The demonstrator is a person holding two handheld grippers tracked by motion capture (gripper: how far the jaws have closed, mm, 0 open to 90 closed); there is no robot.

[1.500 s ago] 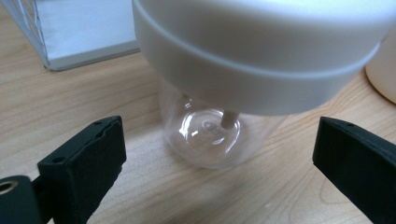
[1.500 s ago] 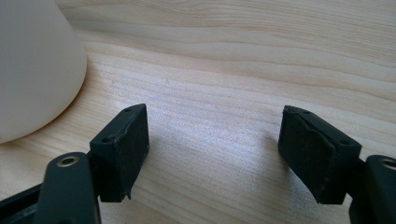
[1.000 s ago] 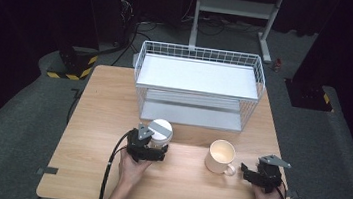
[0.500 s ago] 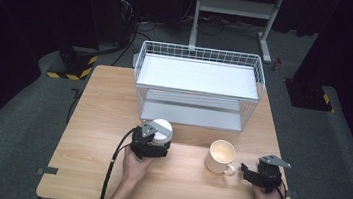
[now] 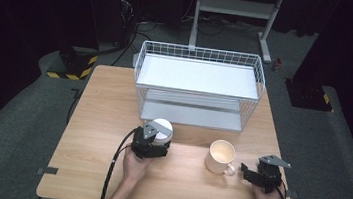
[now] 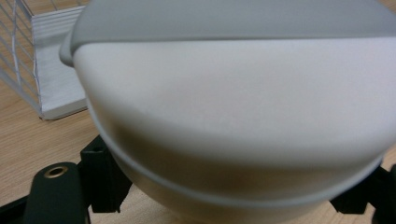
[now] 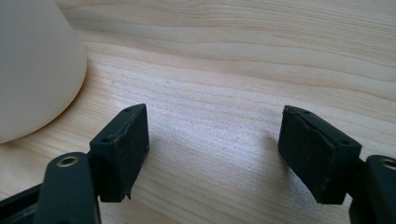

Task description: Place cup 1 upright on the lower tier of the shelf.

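A white cup with a grey lid (image 5: pixel 163 127) stands on the wooden table (image 5: pixel 103 106) in front of the wire rack. My left gripper (image 5: pixel 160 140) reaches it from the near side. In the left gripper view the cup (image 6: pixel 233 116) sits between the jaws, which have just been closing, and both pads touch its lower sides. A cream mug (image 5: pixel 221 155) stands to the right, its handle towards the near right. My right gripper (image 5: pixel 247 171) rests low beside that handle, open with bare wood between its pads (image 7: pixel 121 149); the mug's wall (image 7: pixel 32 70) is at the left of that view.
A white wire rack (image 5: pixel 198 87) with two shelves stands across the far middle of the table. The left gripper's black cable (image 5: pixel 112 165) trails back over the near table edge. The floor around the table is dark.
The left gripper's jaws have drawn in around the lidded cup. Both hands, the cup and the mug stay where they were.
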